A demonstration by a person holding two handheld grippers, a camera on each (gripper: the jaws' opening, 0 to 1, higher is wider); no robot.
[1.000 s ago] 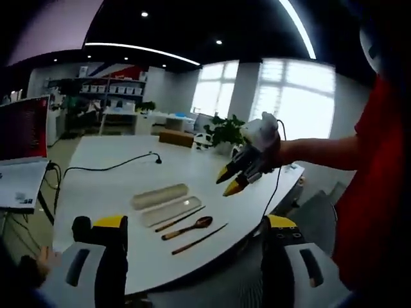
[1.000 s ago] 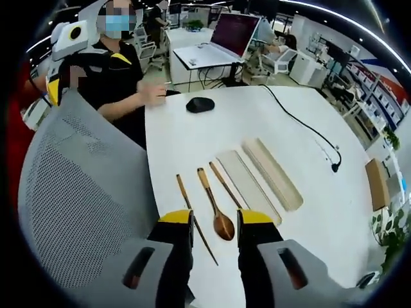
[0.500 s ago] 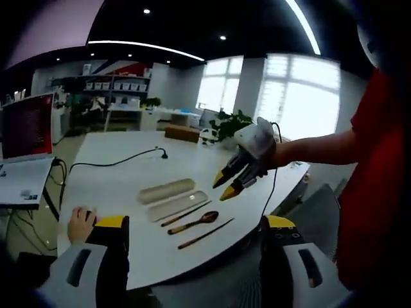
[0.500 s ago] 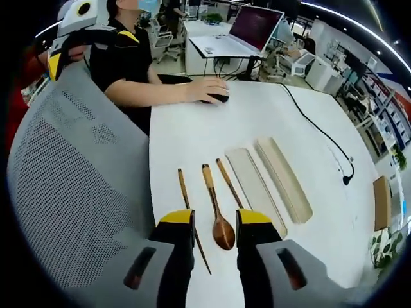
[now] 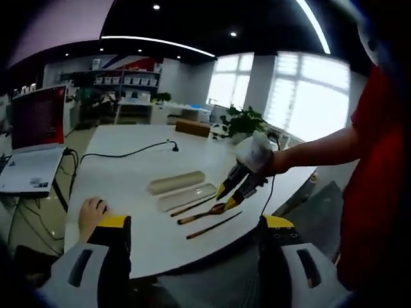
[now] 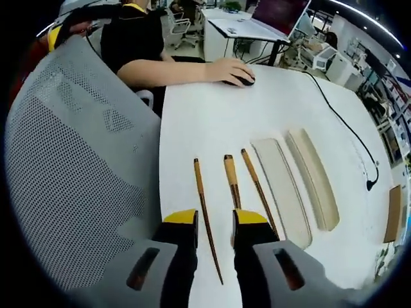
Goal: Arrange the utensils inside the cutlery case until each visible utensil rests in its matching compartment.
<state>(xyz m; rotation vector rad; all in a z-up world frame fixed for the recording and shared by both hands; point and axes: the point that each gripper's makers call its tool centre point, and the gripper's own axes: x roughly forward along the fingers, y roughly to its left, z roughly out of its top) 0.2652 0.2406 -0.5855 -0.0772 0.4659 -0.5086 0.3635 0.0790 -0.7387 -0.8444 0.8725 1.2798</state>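
Spoon first: the brown wooden spoon (image 6: 231,183) looks light, stiff and smooth, so I'd pinch its slim handle mid-length, not the rounded bowl. It lies on the white table (image 6: 212,131) between two thin wooden chopsticks (image 6: 206,215), just beside the pale open cutlery case tray (image 6: 280,189) and its matching lid (image 6: 313,176). My right gripper (image 6: 214,218) hangs low over the spoon bowl, jaws narrowly parted, empty. My left gripper (image 5: 192,224) stands wide, well back
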